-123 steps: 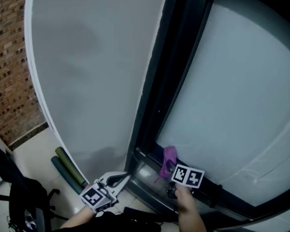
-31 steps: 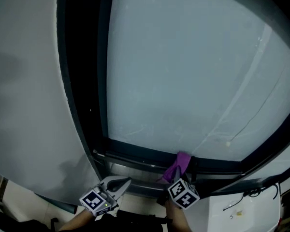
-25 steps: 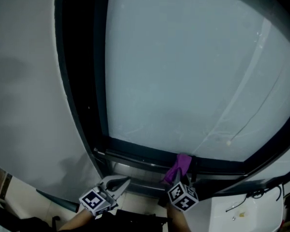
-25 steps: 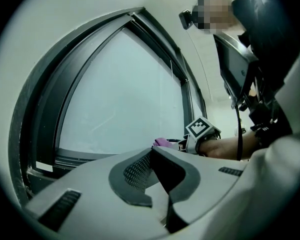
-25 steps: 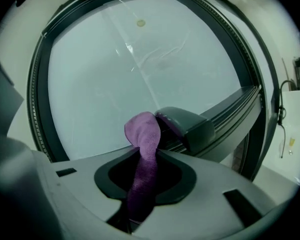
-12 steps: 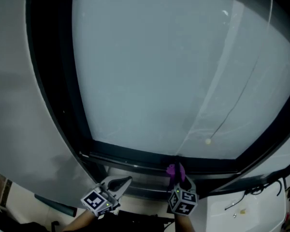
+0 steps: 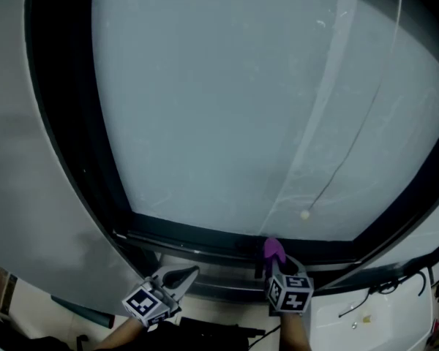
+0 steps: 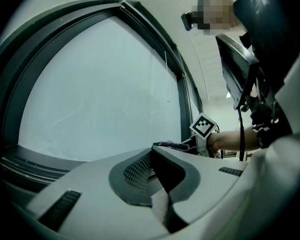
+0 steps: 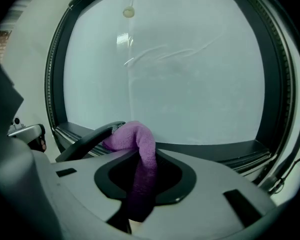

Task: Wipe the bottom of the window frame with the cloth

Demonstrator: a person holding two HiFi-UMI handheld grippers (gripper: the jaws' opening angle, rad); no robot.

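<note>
Head view: two tools sit low, the left gripper (image 7: pixel 178 277) and the right gripper (image 7: pixel 273 259), which holds one purple cloth (image 7: pixel 272 248) at the bottom rail of the single window frame (image 7: pixel 197 234). Left gripper view: jaws together, nothing between. Right gripper view: jaws clamped on that one cloth (image 9: pixel 141 151), near the rail.

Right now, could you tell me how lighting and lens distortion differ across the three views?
Head view: dim, with the window frame bowed by the wide lens. Left gripper view: black vignetted corners and strong fisheye curving. Right gripper view: pale backlit glass with a glare streak, the purple cloth sharp between the jaws.
</note>
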